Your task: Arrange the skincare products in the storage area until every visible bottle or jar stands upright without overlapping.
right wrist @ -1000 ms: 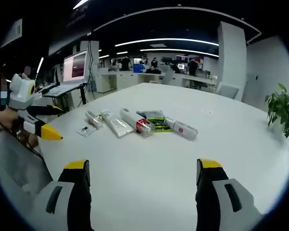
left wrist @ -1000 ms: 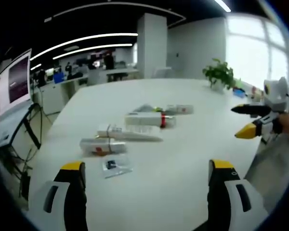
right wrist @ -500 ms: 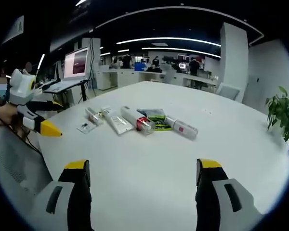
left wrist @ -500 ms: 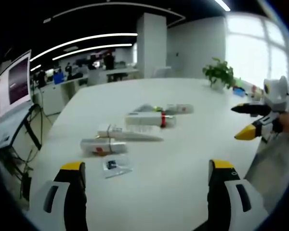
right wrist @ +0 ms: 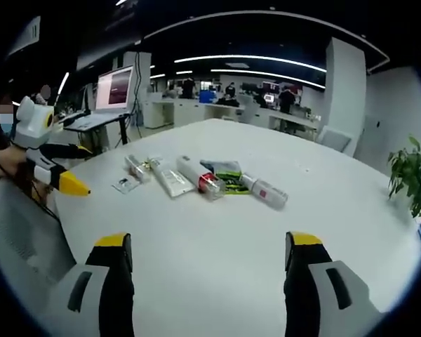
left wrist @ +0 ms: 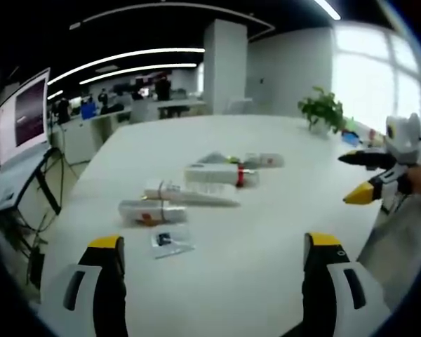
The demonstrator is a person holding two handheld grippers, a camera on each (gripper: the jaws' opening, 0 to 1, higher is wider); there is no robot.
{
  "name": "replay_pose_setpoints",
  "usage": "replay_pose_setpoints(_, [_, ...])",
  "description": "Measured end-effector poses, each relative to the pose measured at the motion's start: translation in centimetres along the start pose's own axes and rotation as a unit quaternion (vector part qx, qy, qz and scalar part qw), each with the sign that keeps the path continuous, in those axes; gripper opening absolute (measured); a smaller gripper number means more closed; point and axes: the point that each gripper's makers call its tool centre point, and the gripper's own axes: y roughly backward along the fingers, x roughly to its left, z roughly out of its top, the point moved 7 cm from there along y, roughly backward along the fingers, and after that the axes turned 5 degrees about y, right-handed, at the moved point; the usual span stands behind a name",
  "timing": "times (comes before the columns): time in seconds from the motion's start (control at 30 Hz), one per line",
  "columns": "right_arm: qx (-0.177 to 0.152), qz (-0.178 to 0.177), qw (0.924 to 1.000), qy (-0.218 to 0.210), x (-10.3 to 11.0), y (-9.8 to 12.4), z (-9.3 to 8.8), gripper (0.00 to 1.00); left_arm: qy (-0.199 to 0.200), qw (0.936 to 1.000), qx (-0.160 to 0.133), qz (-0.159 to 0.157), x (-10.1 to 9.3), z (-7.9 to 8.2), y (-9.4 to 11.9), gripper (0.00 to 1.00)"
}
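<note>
Several skincare products lie flat in a loose row on the white table [left wrist: 266, 232]. They are a white bottle with a red cap [left wrist: 214, 174], a long white tube [left wrist: 189, 194], a small white tube [left wrist: 151, 209], a green packet [left wrist: 221, 159], a clear bottle with a red label [left wrist: 263, 160] and a sachet [left wrist: 170, 239]. My left gripper [left wrist: 214, 246] is open and well short of them. The right gripper [left wrist: 344, 180] hovers open at the right. In the right gripper view the same row runs from the small tube [right wrist: 135, 167] to the labelled bottle [right wrist: 265, 191]. There my right gripper [right wrist: 209, 242] is open, and the left gripper [right wrist: 89, 170] hangs open at the left.
A potted plant [left wrist: 323, 109] stands at the table's far edge, plant [right wrist: 410, 175]. A laptop screen [right wrist: 116, 88] sits on a stand beyond the table, screen [left wrist: 21, 116]. The person's grey clothing [right wrist: 14, 239] lies along the near table edge.
Both views have shifted slightly with the hands. Nothing on the table has moved, and both grippers remain open.
</note>
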Motion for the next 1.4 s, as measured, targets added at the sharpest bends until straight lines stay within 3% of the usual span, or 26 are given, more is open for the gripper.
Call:
replay_pose_setpoints(0.4, [0.009, 0.038, 0.9988, 0.028, -0.7, -2.0, 1.8, 0.85, -0.005, 0.9999, -0.009, 0.000, 0.1, 0.2, 0.1, 0.99])
replay_pose_setpoints(1.03, [0.006, 0.101, 0.9918, 0.078, -1.3, -7.0, 4.2, 0.72, -0.004, 1.0000, -0.007, -0.002, 0.0, 0.2, 0.1, 0.99])
replay_pose_setpoints(1.4, [0.034, 0.139, 0.9851, 0.095, -1.5, -10.3, 4.7, 0.60, -0.003, 1.0000, -0.004, -0.004, 0.0, 0.1, 0.1, 0.98])
